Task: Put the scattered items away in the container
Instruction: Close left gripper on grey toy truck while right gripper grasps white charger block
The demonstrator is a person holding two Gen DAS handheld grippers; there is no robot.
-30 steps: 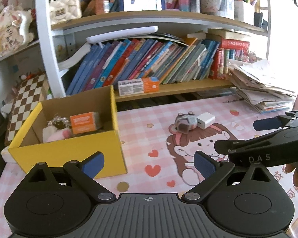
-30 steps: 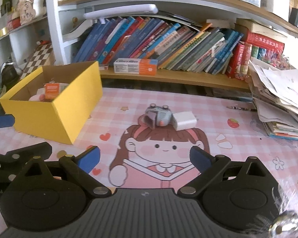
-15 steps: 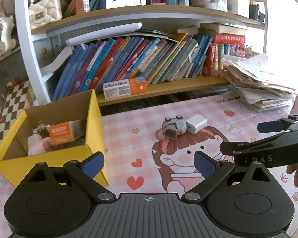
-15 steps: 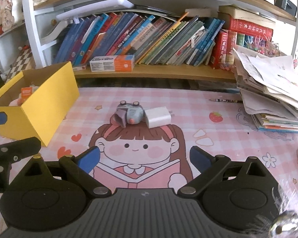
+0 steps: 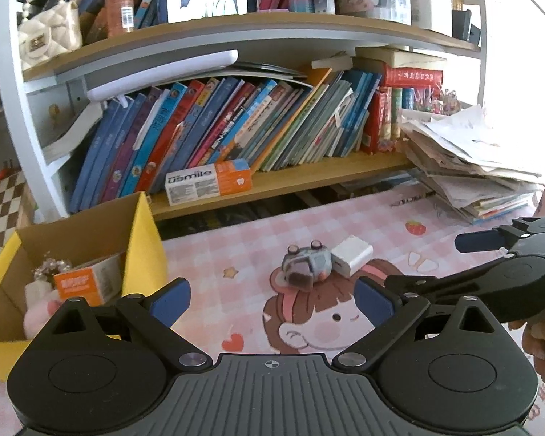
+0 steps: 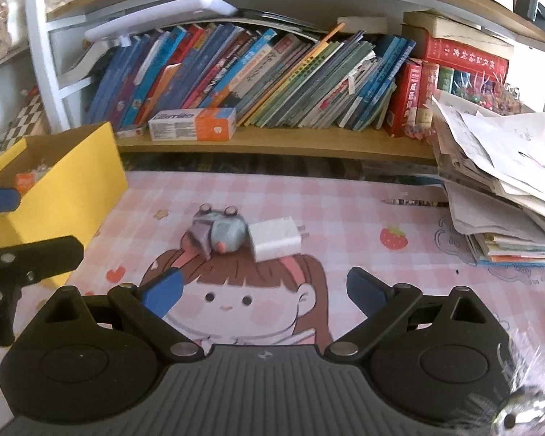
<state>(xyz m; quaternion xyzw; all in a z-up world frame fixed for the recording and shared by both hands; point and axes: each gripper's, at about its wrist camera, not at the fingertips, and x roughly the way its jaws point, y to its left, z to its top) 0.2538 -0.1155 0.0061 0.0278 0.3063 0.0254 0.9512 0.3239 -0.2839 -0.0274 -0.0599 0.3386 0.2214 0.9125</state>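
Both claws nearer grey toy point(image 6: 219, 232), charger point(image 6: 276, 238) touching – yellow box point(image 6: 72, 185) left

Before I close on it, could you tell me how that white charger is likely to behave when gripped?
The white charger looks like a rigid, flat-sided block, so it probably grips squarely without rolling. Its glossy shell may be slippery. It touches the grey toy, so nudging it would likely shift both.

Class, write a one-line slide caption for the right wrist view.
Open right gripper faces a grey toy mouse touching a white charger on the pink mat, yellow box at left.
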